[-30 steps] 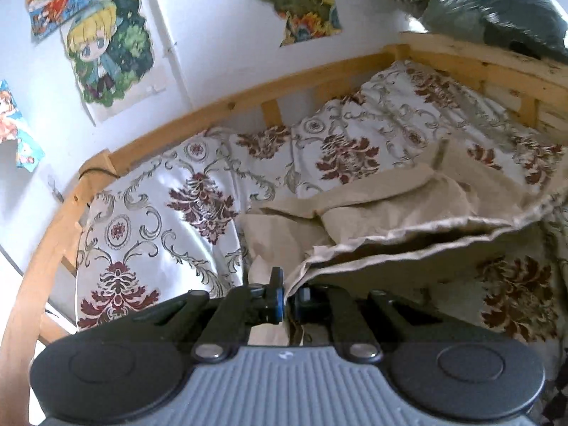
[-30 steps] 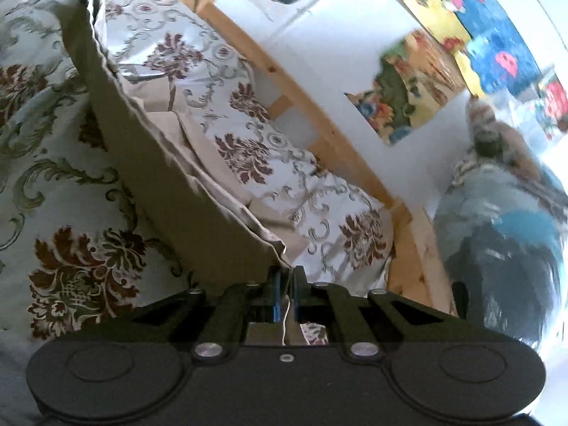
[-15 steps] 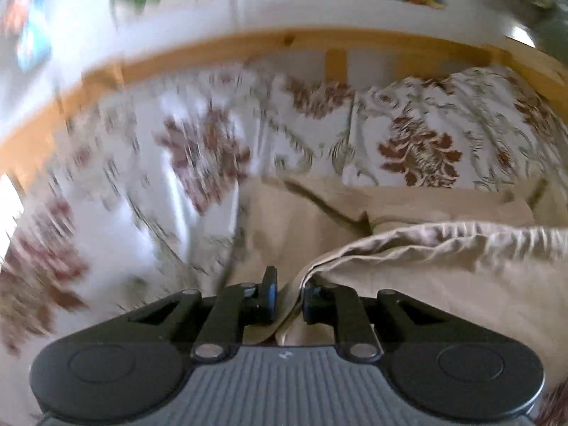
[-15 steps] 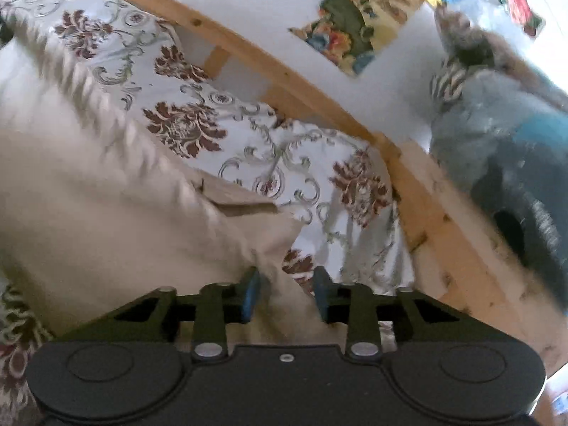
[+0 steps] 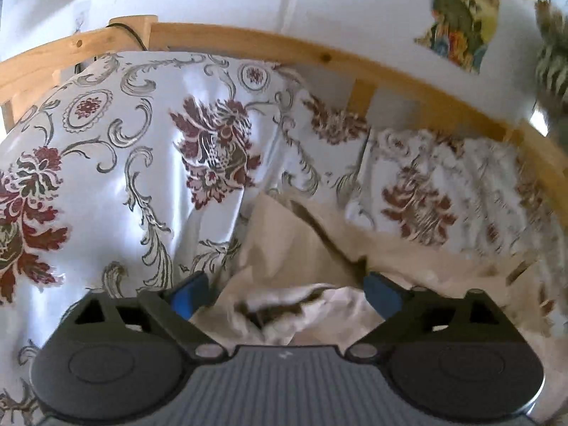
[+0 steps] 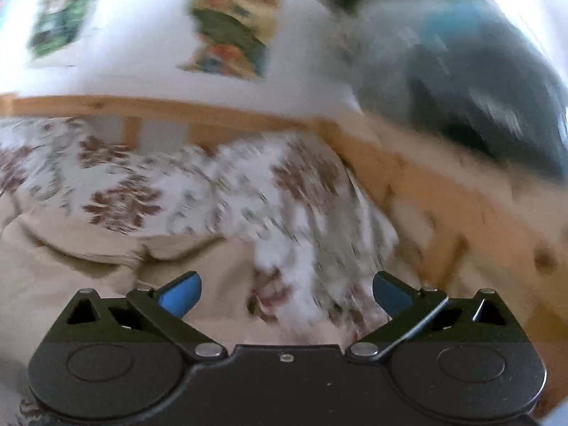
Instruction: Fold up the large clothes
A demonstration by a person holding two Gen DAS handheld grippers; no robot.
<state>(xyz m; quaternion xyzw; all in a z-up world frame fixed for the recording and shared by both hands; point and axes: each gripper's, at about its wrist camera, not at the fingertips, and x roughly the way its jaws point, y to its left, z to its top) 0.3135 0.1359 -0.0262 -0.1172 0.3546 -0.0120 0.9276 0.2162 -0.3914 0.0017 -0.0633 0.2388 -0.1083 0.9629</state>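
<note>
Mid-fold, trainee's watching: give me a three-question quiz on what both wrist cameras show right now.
1. True or false: the left gripper is clamped on the beige fabric garment.
2. The right gripper is: A open, B shut on cloth.
3. Fill in: the garment lies on the floral-patterned ___, inside the wooden bed rail.

Key: 1 false, both jaws have just been opening, cloth lying loose between them; 2 A; 3 bedcover.
</note>
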